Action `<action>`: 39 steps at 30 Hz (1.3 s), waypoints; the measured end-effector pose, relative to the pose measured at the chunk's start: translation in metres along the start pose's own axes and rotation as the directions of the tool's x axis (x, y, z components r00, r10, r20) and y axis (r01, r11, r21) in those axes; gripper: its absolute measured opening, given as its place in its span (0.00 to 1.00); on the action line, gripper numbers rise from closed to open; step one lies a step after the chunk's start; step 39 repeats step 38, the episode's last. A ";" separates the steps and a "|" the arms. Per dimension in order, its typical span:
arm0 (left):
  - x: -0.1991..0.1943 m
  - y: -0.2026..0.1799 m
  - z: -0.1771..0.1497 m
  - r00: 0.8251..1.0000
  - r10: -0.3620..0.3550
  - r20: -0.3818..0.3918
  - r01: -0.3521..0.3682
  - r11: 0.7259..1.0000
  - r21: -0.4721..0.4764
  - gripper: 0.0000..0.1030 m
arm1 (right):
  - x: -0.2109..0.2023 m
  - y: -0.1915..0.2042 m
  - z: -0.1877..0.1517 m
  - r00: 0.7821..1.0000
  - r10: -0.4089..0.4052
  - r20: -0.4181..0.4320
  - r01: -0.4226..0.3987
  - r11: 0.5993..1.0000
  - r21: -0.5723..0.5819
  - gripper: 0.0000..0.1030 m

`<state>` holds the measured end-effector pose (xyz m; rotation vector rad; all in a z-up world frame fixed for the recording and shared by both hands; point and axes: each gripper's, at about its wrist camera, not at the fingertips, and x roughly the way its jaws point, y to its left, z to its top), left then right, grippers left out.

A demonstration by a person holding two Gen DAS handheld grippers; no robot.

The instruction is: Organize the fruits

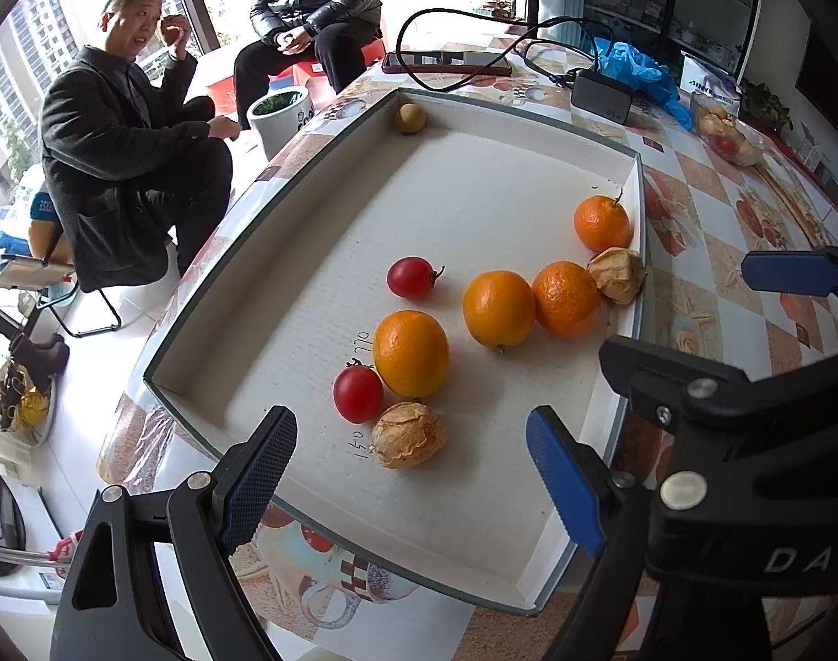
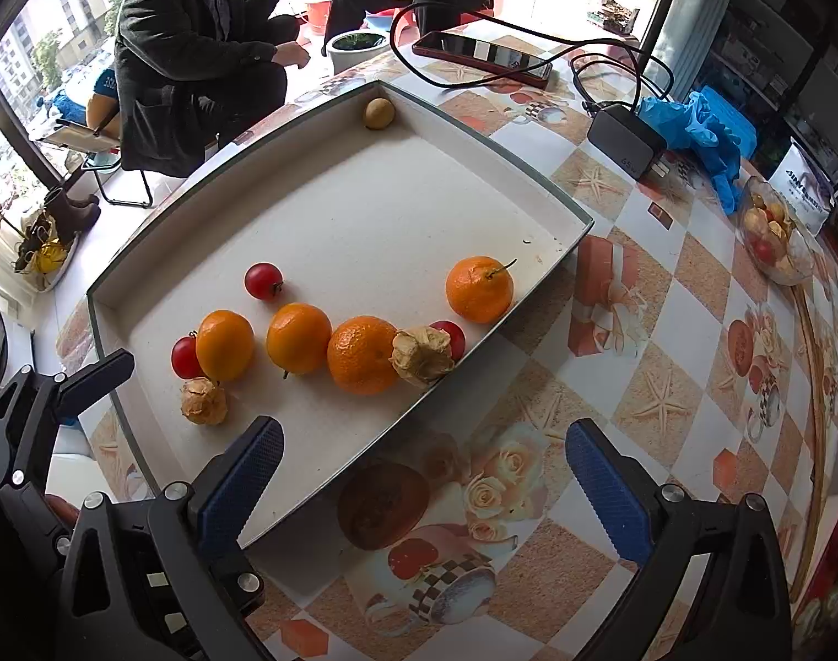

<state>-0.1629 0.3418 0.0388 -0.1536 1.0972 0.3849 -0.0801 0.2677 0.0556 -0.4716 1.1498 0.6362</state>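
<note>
White cardboard forms the floor of the shallow grey-edged tray [image 1: 474, 126] that fills the middle of both wrist views, and all the loose fruit lies in it. Four round orange citrus fruits sit there: one oval orange [image 1: 410, 353] at lower centre of the left view, touching a red cherry tomato [image 1: 358, 394] at its lower left; two more oranges [image 1: 498, 308] [image 1: 566, 298] side by side to the right; and a stemmed mandarin [image 1: 601, 222] near the tray's right wall. A second red tomato [image 1: 411, 277] lies apart above the oval orange, and the right view shows a third tomato [image 2: 453, 337] half hidden behind a papery tan husked fruit [image 2: 422, 355] against the wall. Another dry husked fruit [image 1: 407, 435] rests just below the first tomato, and a small yellowish-brown round fruit [image 1: 409, 118] sits alone in the tray's far corner, at upper centre. The left gripper [image 1: 413, 473], with blue-padded black fingers, hangs spread wide and empty over the near part of the tray, the lower husked fruit lying just beyond its fingertips. The right gripper [image 2: 424, 485] is likewise released and holds nothing; it straddles the tray's near edge at bottom centre of its view, one finger over the cardboard, the other over the patterned tablecloth [image 2: 666, 330]. Judging by the mixed scatter, sorting is at an early stage, between picks. A sensible next move is for the left gripper to descend around the near husked fruit and close gently, since the husk looks fragile, without nudging the tomato beside it.
</note>
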 end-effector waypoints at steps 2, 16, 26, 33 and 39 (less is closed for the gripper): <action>0.000 0.000 0.000 1.000 0.002 -0.001 -0.002 1.000 0.002 0.85 | 0.000 0.001 0.000 1.000 -0.001 0.000 0.001 1.000 -0.003 1.00; 0.001 0.001 0.000 1.000 0.001 -0.001 -0.001 1.000 0.002 0.85 | 0.000 0.003 -0.001 1.000 0.001 -0.003 -0.001 1.000 -0.004 1.00; 0.002 0.005 0.000 1.000 0.007 -0.002 -0.007 1.000 -0.010 0.85 | -0.001 0.008 -0.001 1.000 0.006 0.002 -0.006 1.000 -0.014 1.00; 0.001 0.005 0.000 1.000 0.012 0.005 -0.012 1.000 -0.015 0.85 | -0.001 0.009 -0.001 1.000 0.007 0.004 -0.007 1.000 -0.015 1.00; -0.001 0.005 -0.001 0.999 0.017 0.029 -0.017 1.000 -0.002 0.85 | 0.000 0.009 -0.001 1.000 0.012 0.004 -0.012 1.000 -0.012 1.00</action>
